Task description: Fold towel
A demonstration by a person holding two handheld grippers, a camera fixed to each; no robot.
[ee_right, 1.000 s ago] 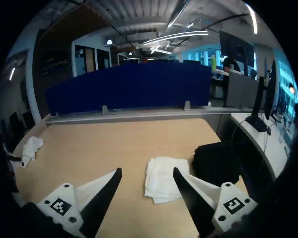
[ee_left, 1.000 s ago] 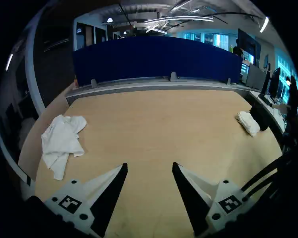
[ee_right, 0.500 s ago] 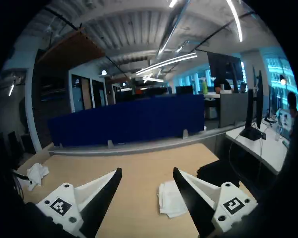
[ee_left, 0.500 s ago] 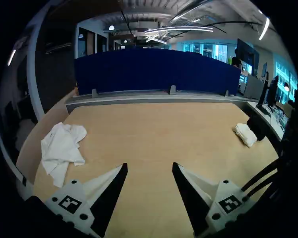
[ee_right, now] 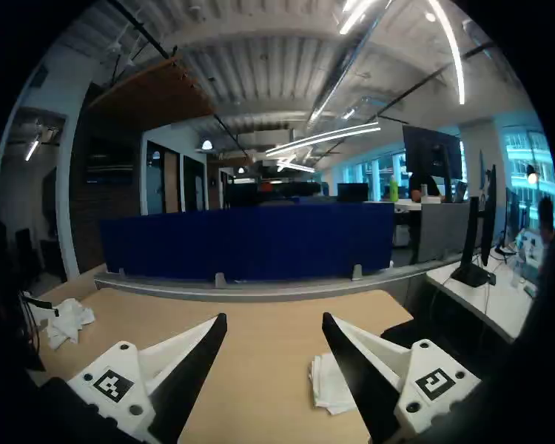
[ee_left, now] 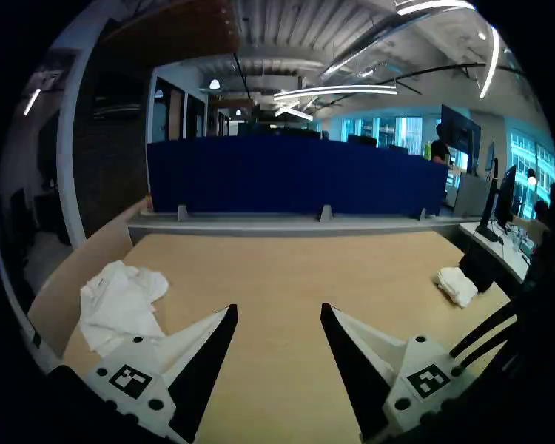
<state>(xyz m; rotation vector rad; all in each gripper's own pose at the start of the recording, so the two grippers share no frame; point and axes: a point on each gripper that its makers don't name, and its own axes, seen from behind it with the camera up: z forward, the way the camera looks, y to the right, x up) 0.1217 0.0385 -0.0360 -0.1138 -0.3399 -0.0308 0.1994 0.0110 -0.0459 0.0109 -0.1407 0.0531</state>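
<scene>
Left gripper view: a crumpled towel [ee_left: 122, 303] lies in a loose white heap near the left edge of the desk [ee_left: 300, 259], its lower edge cut off by one finger of the left gripper [ee_left: 277, 307]. Well apart from it, at the desk's far right edge, a folded towel [ee_left: 456, 285] sits just beside a black pile [ee_left: 479, 265].

In the right gripper view the folded towel [ee_right: 328, 381] is close, low in the picture and partly hidden behind one finger of the right gripper [ee_right: 274, 317]. The black pile [ee_right: 405, 333] lies on its far side, and the crumpled towel [ee_right: 69, 322] is small at the far left of the desk [ee_right: 270, 329].

The desk is pale wood. A blue divider [ee_left: 292, 174] runs along its back edge on a grey rail. Around it is an open office with a ribbed ceiling, long strip lights and, to the right, a white side desk [ee_right: 492, 292] carrying a monitor [ee_right: 481, 222].

Both grippers are held above the front of the desk and point roughly level toward the divider. The fingers of each stand wide apart with only bare wood between them, and they grip nothing. The left gripper is aimed at the middle of the desk, between the two towels, and the right gripper is over the right end, beside the folded towel.
</scene>
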